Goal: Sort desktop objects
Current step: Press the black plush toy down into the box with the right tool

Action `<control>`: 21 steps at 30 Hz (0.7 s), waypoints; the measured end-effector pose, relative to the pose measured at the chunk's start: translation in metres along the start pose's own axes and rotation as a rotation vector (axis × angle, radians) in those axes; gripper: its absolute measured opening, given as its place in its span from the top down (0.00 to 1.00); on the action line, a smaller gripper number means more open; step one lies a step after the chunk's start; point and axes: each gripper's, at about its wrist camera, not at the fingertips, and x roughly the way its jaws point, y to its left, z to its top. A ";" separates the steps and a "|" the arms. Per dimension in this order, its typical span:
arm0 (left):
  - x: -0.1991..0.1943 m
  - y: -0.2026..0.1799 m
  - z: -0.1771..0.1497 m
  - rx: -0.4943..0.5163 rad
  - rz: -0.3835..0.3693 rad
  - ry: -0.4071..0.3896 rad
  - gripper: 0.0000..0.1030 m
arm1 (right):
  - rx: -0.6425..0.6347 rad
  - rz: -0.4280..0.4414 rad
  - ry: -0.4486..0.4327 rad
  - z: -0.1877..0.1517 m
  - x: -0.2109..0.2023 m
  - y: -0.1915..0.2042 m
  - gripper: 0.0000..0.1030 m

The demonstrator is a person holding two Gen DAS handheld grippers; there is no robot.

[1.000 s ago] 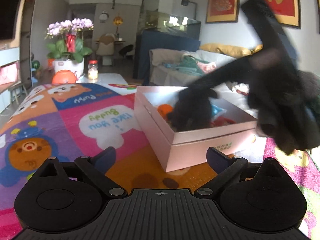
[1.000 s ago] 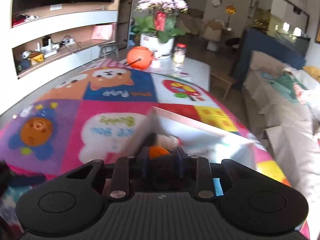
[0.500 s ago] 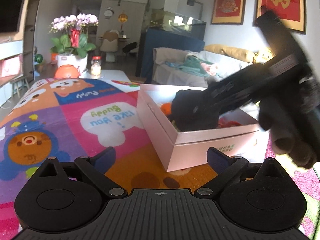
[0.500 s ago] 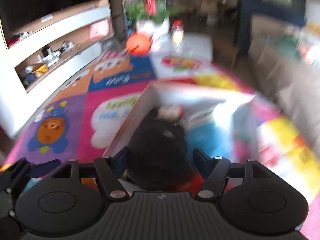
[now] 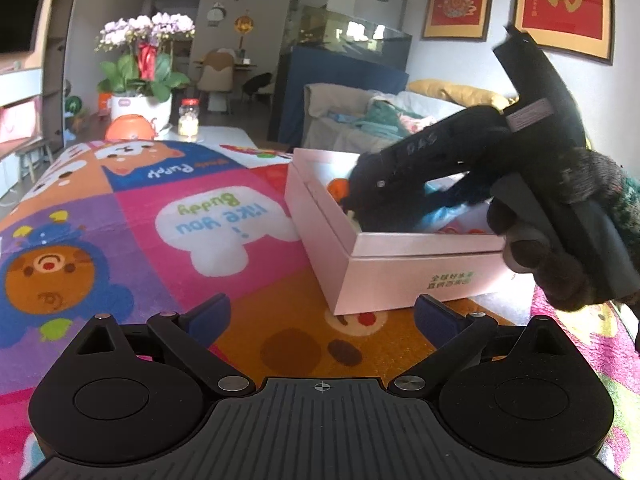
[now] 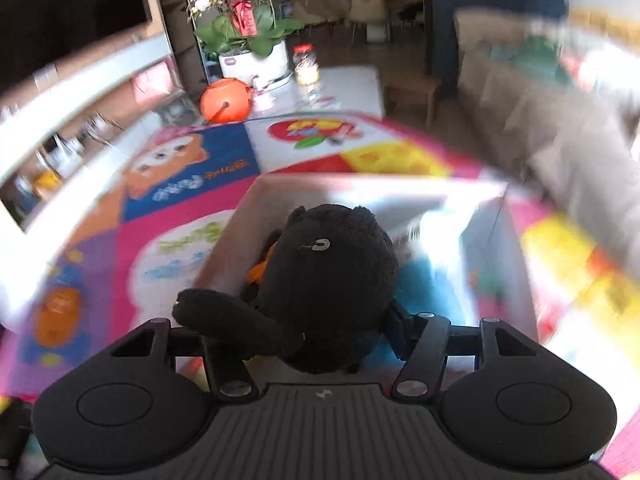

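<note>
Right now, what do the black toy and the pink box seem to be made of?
The black toy: soft plush fabric, probably stuffed; its surface looks fuzzy and matte. The pink box: likely stiff cardboard with a smooth, slightly satin finish; its walls are thin and flat, with sharp edges and small print on one side.

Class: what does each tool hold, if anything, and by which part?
Left tool: nothing. Right tool: jaws closing around the body of the black plush toy; grip cannot be told.

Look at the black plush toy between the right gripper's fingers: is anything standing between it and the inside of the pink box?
Nothing visible blocks it. The black plush toy sits between the closing jaws of the right gripper, already above the open, lidless pink box. Only things lying inside, something orange and something blue, are beneath it.
</note>
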 end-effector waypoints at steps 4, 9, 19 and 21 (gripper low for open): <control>0.000 0.000 0.000 0.004 0.009 -0.005 0.02 | 0.114 0.174 0.030 -0.004 0.005 -0.017 0.41; 0.001 0.004 0.000 -0.016 0.026 -0.006 0.02 | 0.049 0.083 -0.013 -0.002 -0.016 -0.019 0.36; 0.001 0.001 0.001 -0.008 0.032 -0.008 0.02 | -0.267 -0.333 -0.238 -0.016 -0.072 0.004 0.60; 0.000 0.001 0.001 -0.007 0.033 -0.010 0.02 | -0.214 -0.269 -0.265 -0.012 -0.079 0.002 0.60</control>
